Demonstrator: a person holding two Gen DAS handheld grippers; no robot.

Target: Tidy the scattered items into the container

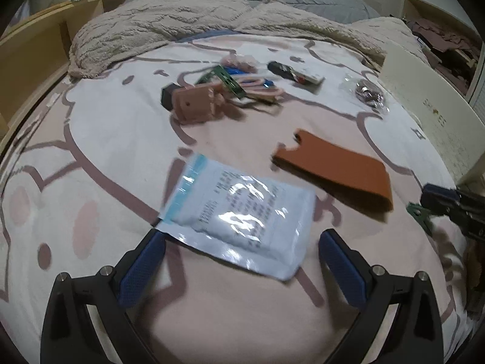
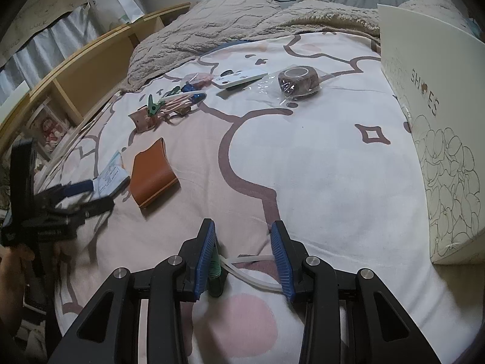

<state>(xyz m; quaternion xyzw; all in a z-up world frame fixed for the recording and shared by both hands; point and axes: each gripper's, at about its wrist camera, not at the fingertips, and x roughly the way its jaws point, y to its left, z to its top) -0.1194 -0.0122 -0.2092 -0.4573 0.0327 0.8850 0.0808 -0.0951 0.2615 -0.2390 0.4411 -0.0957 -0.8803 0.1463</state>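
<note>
1. Here, the left gripper (image 1: 242,261) hovers low over the bed sheet (image 1: 100,139), jaws spread wide with nothing between them; the white sealed packet (image 1: 239,212) lies just ahead of the blue pads (image 1: 142,273), its near edge between the fingertips, contact not discernible.
2. Right gripper (image 2: 244,257) is partly open over the near edge of the bed; a green clip (image 2: 215,276) with a white plastic strip (image 2: 251,270) sits between the pads, the clip against the left pad (image 2: 206,261), the strip reaching toward the right pad; whether it is actually gripped I cannot tell.
3. Brown leather wallet (image 1: 336,173) lies flat just beyond the packet, toward the box; the two are close, touching or not is unclear.
4. White shoe box (image 2: 436,139) stands along the right edge of the bed, floral print on its side; its inside is not visible.
5. Further back, near the middle of the bed: a pile of clips and small items (image 1: 230,88), with a pink block (image 1: 194,106) at its left; a white remote (image 2: 239,78) beside it; a roll of brown tape in clear wrap (image 2: 298,82) nearest the box.
6. A beige fleece blanket (image 1: 169,21) is bunched along the far edge of the bed; a wooden shelf (image 2: 91,69) runs along the left side.
</note>
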